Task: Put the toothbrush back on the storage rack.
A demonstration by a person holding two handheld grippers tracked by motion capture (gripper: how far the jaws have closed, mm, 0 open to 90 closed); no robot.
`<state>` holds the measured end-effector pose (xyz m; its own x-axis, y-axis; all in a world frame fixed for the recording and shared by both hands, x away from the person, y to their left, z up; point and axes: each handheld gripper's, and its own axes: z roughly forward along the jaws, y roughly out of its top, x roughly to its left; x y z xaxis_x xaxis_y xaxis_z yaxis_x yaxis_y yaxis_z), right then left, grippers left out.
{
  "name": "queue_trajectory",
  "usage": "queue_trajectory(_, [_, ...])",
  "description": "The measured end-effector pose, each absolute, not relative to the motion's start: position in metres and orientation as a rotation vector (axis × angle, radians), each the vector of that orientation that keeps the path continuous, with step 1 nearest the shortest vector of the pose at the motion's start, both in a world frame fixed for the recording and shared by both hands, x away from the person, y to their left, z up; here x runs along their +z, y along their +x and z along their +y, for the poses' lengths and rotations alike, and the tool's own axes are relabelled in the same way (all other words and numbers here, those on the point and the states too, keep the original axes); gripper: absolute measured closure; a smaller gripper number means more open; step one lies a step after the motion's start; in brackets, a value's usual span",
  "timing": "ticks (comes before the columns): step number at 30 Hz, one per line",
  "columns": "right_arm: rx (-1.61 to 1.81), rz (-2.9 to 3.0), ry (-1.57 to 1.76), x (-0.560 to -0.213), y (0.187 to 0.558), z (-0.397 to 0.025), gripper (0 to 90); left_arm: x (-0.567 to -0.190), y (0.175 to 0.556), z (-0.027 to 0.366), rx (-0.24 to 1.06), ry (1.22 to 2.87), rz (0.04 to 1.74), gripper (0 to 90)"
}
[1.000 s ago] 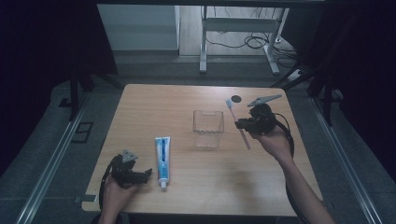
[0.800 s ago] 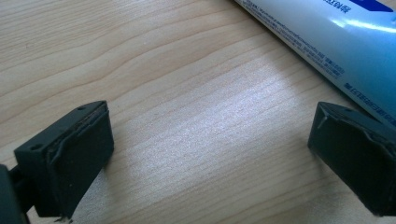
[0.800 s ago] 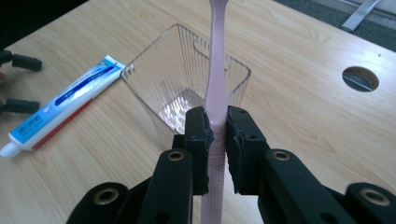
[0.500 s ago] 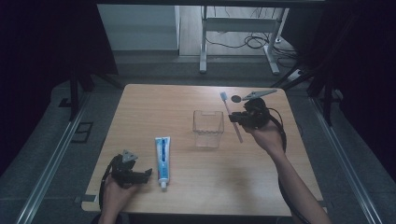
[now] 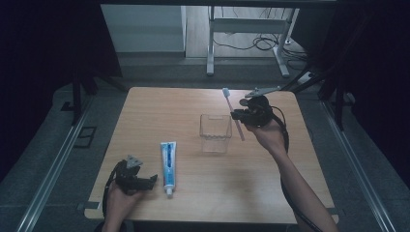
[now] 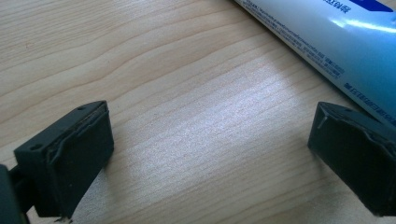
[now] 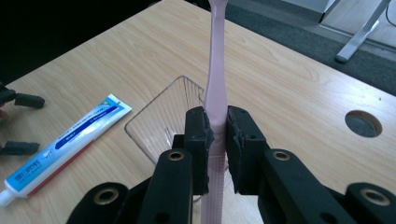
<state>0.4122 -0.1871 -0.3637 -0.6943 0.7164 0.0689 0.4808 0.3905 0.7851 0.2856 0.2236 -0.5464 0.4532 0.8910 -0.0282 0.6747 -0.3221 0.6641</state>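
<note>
My right gripper [image 5: 237, 115] is shut on a pink toothbrush [image 5: 233, 113], held in the air just right of a clear plastic cup [image 5: 215, 133]. In the right gripper view the toothbrush [image 7: 217, 84] rises between the jaws, with the cup [image 7: 168, 119] below and behind it. A blue and white toothpaste tube [image 5: 168, 161] lies flat at the table's front left. My left gripper [image 5: 151, 181] rests open on the table just left of the tube. In the left gripper view the tube [image 6: 336, 42] passes beside the right jaw, and bare wood lies between the jaws.
The wooden table [image 5: 145, 116] has a round hole [image 7: 363, 123] near its far right edge. Beyond the far edge stand a white desk frame [image 5: 246, 43] and floor cables. Metal rails run along both sides on the grey floor.
My right gripper has lifted the toothbrush and carried it left toward the cup, turning it more upright. The left gripper has not moved.
</note>
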Motion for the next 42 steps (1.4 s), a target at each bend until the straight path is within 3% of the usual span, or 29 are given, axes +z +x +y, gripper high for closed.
queue_trajectory(42, [1.26, 2.338, 0.956, -0.387, 0.429, -0.138, 78.2, -0.546, 0.286, 0.223, 0.457, 2.101, 1.301, 0.0])
